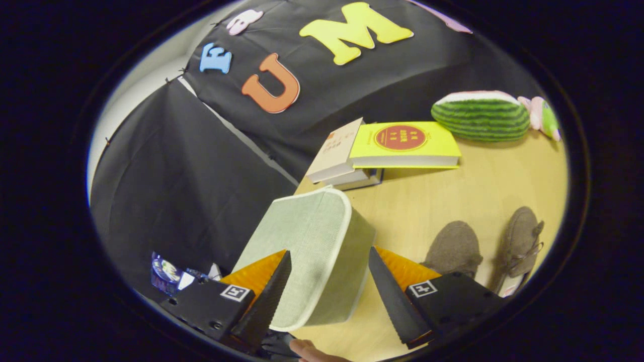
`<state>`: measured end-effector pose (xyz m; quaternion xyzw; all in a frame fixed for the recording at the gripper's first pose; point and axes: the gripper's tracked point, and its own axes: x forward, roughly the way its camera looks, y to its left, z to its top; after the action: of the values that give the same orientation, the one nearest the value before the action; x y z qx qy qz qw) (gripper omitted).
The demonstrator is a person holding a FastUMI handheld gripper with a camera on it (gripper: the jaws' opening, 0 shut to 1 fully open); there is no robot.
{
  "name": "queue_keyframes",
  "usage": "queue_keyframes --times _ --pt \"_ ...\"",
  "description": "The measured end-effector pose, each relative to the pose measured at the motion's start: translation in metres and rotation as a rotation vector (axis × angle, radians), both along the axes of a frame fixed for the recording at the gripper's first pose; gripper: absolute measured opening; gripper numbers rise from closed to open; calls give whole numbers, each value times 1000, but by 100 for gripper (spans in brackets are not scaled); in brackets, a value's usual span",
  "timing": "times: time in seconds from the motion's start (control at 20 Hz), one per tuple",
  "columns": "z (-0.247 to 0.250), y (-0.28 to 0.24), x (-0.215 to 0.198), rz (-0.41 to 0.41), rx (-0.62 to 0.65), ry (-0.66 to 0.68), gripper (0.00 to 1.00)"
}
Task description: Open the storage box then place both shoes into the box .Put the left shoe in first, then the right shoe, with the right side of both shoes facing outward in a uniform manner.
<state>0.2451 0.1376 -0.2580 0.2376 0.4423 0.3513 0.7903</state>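
Two fingers of the gripper (329, 271) stand wide apart, with a pale green woven-fabric storage box (312, 251) between them. The box has rounded corners and a white piped edge, and its cloth shows a fine grid texture. It is tilted, one flat panel facing up toward the camera. The left finger (266, 296) overlaps the edge of this panel, while the right finger (395, 296) stands apart from the side wall, so the fingers are released and do not grip the box. The inner sides of the fingers look serrated.

Beyond the right finger, two grey-brown felt-like shoes (495, 246) lie side by side on the light wooden bench (443, 196), near the box but not touching it. One of them has a lace.

Farther on the bench, a yellow book with a red round mark (402, 143) rests on a stack of other books (339, 156). Beside it lies a plush watermelon slice (480, 115), green-striped and soft.
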Motion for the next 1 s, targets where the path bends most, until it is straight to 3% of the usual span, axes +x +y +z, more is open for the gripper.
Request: queue_keyframes --times 0.3,0.5,0.85,1.0 --pt "-9 27 7 75 249 233 98" --pt "-14 33 -6 166 307 293 94" --pt "1 20 -8 181 316 175 26" --pt "17 20 -15 186 290 96 18"
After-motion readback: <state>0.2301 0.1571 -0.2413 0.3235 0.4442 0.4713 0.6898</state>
